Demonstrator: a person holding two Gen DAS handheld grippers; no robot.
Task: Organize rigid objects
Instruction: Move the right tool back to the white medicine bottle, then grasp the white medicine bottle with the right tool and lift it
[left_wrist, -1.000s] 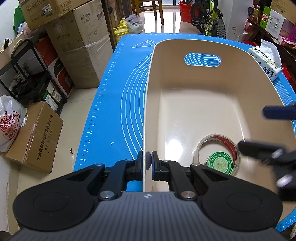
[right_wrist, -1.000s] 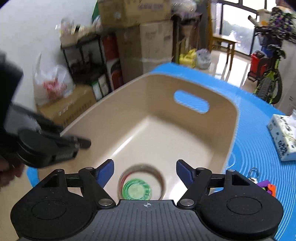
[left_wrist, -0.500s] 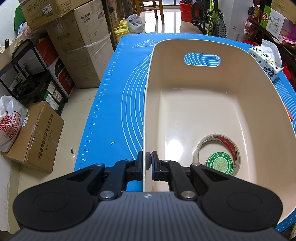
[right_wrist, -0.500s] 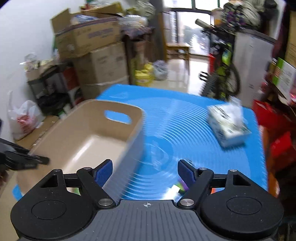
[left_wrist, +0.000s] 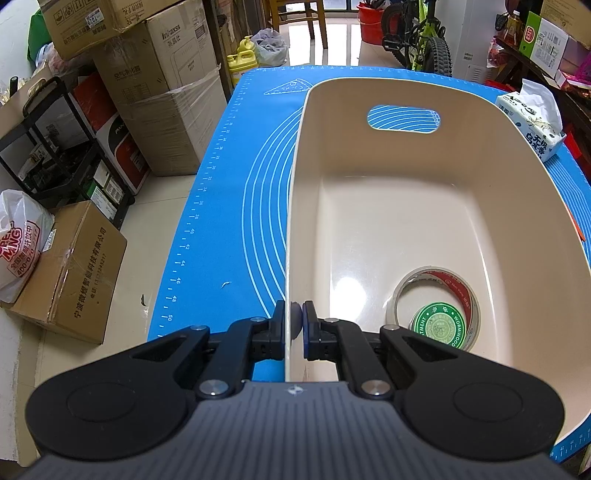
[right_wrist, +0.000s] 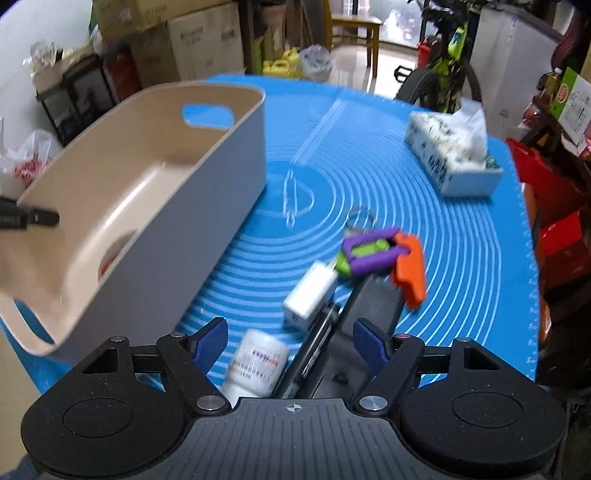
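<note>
My left gripper (left_wrist: 294, 325) is shut on the near left wall of the beige bin (left_wrist: 406, 221), one pad on each side of the rim. Inside the bin lie a tape roll (left_wrist: 400, 295) and a green round tin (left_wrist: 439, 326). My right gripper (right_wrist: 290, 338) hovers over a pile right of the bin (right_wrist: 207, 206); its jaws are closing and wide apart, touching nothing. Below them lie a white bottle (right_wrist: 258, 365) and a black bar (right_wrist: 373, 306). Just beyond are a white charger (right_wrist: 310, 295) and a purple, green and orange toy (right_wrist: 373, 251).
A tissue pack (right_wrist: 454, 162) sits at the far right of the blue mat (right_wrist: 424, 206). A key ring (right_wrist: 360, 218) lies past the toy. Cardboard boxes (left_wrist: 155, 110) and a black shelf stand on the floor left of the table; a bicycle stands behind it.
My right gripper has left the bin and swung right, down over the pile of small items. The left gripper has kept its hold on the bin wall.
</note>
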